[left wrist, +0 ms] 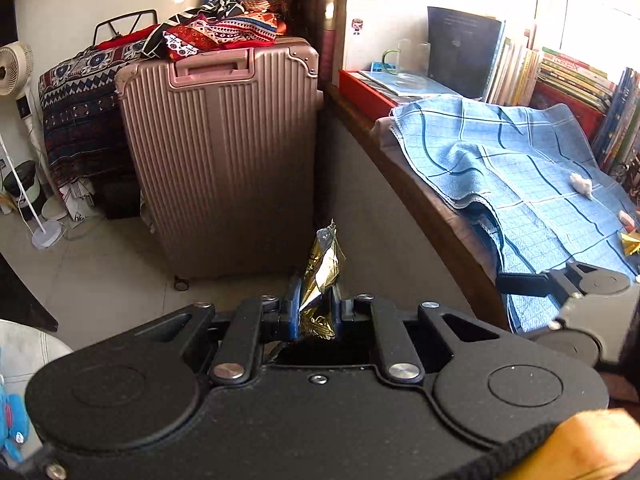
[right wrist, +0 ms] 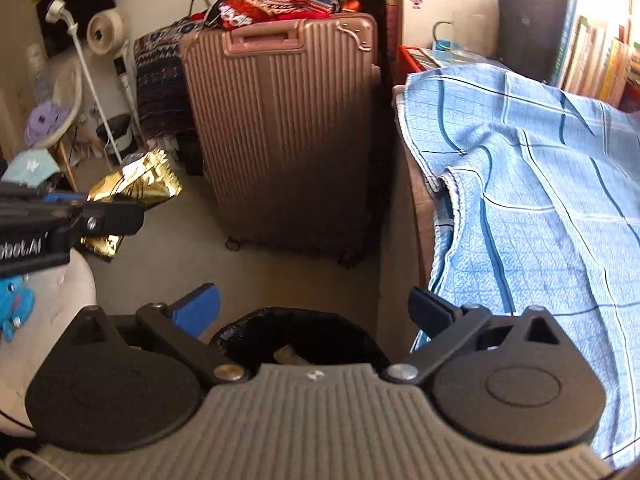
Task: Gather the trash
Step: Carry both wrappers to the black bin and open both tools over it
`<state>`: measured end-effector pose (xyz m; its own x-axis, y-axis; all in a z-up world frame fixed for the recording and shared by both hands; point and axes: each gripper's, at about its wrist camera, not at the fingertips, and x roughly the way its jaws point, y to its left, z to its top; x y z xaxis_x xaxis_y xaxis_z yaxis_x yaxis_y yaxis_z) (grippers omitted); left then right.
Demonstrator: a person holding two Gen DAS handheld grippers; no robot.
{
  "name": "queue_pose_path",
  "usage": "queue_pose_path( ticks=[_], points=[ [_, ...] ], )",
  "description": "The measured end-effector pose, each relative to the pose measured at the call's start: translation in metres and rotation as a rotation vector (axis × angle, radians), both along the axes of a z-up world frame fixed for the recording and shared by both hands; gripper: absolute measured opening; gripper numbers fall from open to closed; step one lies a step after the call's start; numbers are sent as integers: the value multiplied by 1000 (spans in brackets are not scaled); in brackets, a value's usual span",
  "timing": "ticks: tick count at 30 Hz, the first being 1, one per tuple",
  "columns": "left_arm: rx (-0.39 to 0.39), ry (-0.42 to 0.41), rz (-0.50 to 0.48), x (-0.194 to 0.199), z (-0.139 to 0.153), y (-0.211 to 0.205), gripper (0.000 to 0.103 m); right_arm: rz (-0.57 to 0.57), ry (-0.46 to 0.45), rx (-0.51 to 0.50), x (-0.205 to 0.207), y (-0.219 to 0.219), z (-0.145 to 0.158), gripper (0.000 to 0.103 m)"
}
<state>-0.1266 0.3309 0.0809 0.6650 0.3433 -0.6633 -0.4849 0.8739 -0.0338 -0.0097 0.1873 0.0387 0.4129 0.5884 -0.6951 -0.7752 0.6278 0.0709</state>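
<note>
My left gripper (left wrist: 316, 314) is shut on a crumpled gold foil wrapper (left wrist: 325, 264), which sticks up between its blue pads. The right wrist view shows the same wrapper (right wrist: 136, 184) at the left, over the floor. Right under both grippers is the black bin's (right wrist: 296, 330) open mouth, with a pale scrap (right wrist: 289, 356) inside. My right gripper (right wrist: 314, 304) stands wide open above it, nothing between its fingers. On the blue checked cloth (left wrist: 520, 168) lie a white crumpled tissue (left wrist: 581, 185), a pink bit (left wrist: 626, 220) and a gold scrap (left wrist: 631, 242).
A pink ribbed suitcase (left wrist: 224, 160) stands ahead on the tiled floor with folded fabrics on top. The cloth covers a wooden table (left wrist: 432, 208) at the right, with books (left wrist: 568, 76) behind. A fan (left wrist: 16, 68) stands at the far left and a white seat (right wrist: 60, 292) near left.
</note>
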Motion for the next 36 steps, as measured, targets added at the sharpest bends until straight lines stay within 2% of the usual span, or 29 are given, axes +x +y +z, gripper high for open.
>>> queue_pose_path(
  ticks=[9,14,17,18,19,20,21,23,28,33,36],
  points=[
    [-23,9,5,8,-6,-4,14,13,-36,66,-13,-29,6,103],
    [-24,17,-32,15,-8,-12,14,-54,-94,93,-14,-51,17,103],
    [-31,21,-53,21,-9,-16,18,-91,-84,99,-8,-62,19,103],
    [-29,22,-46,23,-9,-17,32,-102,-79,96,-6,-64,20,103],
    [-23,34,-25,26,-10,-18,70,-112,-75,93,-4,-67,20,103],
    [-12,44,-1,30,-10,-19,88,-121,-73,95,-3,-70,20,103],
    [6,26,18,30,-9,-21,99,-129,-70,99,-2,-72,21,103],
    [16,-9,26,29,-6,-22,97,-137,-69,102,-1,-77,21,103],
    [35,15,4,40,-4,-20,97,-132,-80,87,1,-80,21,103],
    [6,-6,-5,46,-1,-16,98,-138,-80,80,2,-83,20,103],
    [17,-6,-30,53,3,-19,98,-155,-83,84,4,-86,21,103]
  ],
)
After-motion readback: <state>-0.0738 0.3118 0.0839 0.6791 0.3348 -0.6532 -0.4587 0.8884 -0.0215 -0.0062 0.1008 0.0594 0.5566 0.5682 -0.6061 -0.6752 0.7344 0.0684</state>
